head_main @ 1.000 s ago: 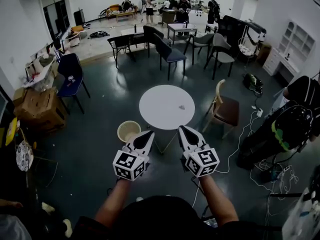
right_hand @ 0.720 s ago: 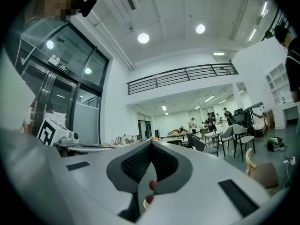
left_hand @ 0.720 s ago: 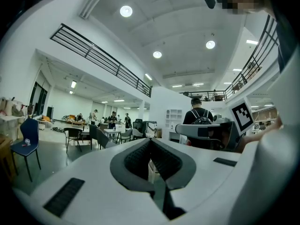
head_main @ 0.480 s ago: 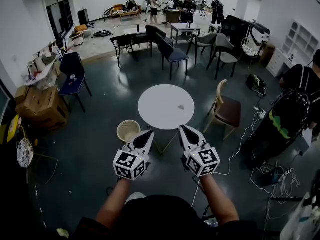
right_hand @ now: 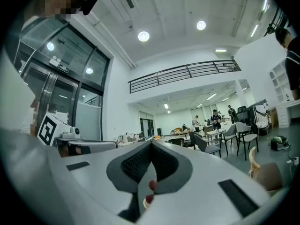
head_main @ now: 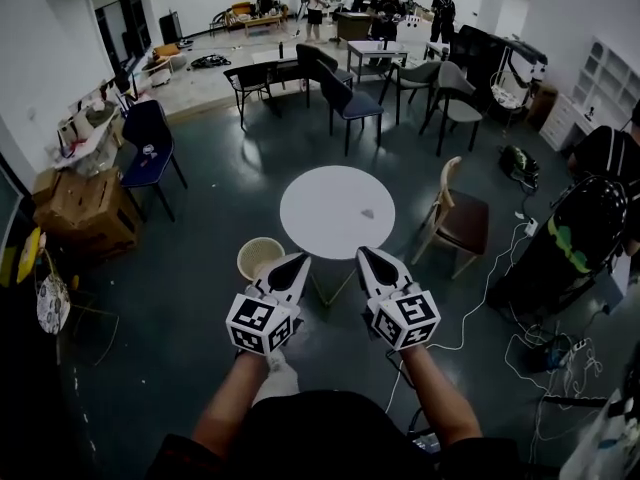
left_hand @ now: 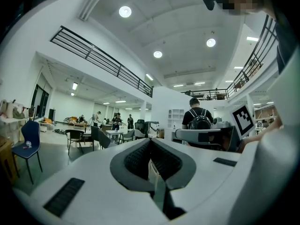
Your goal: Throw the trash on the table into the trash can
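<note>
The left gripper [head_main: 299,260] and right gripper [head_main: 364,255] are held shut and empty, seemingly in approach; opening around the trash [head_main: 367,213] on the table [head_main: 320,203] is called for next.

Left gripper [left_hand: 151,141], lower centre: jaws closed, tips meeting. Left edge: blue chair [left_hand: 29,139]. Right of centre: person with backpack [left_hand: 199,118], back turned. Upper left: balcony railing [left_hand: 101,60] and round ceiling lights [left_hand: 124,11].

Round ceiling lamps [left_hand: 125,11] glare at eleven and one o'clock; the floor [head_main: 200,268] looks dim, perhaps underexposed, and every view bends and darkens at its edges.
</note>
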Demonstrator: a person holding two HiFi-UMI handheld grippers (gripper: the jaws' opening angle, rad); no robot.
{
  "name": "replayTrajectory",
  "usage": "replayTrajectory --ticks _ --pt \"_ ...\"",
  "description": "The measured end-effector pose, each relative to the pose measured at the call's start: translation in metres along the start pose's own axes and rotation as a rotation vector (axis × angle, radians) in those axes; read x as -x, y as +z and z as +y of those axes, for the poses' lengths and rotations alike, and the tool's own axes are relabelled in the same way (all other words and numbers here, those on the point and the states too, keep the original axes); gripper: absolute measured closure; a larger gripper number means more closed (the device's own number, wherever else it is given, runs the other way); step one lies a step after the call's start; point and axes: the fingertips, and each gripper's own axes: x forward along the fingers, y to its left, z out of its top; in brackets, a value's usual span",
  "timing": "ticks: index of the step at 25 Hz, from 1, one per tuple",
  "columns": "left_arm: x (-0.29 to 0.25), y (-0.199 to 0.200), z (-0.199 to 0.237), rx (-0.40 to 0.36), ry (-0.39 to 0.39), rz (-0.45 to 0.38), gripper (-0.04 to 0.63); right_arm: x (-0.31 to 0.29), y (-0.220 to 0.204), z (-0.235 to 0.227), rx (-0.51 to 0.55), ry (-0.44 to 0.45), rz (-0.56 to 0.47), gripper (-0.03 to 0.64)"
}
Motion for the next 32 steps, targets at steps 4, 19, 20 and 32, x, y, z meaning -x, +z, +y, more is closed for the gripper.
replayTrajectory --ticks 4,19,20,32 --pt "-0.012 0.003 0.028 0.006 -0.005 -0.01 0.589 -0.028 -0.003 0.0 0.004 -0.004 0.002 0.6" --pt "-0.079 0.017 0.14 0.018 -0.074 0.012 0.589 -0.153 0.004 -0.031 -0.011 -0.072 0.002 0.599" --pt "-0.083 0.018 0.148 0.021 -0.078 0.012 0.589 -0.161 0.004 -0.033 -0.011 -0.078 0.002 0.599" --pt "-0.123 0.014 0.24 0.046 -0.155 0.047 0.589 -0.254 -0.013 -0.054 -0.023 -0.164 0.047 0.599"
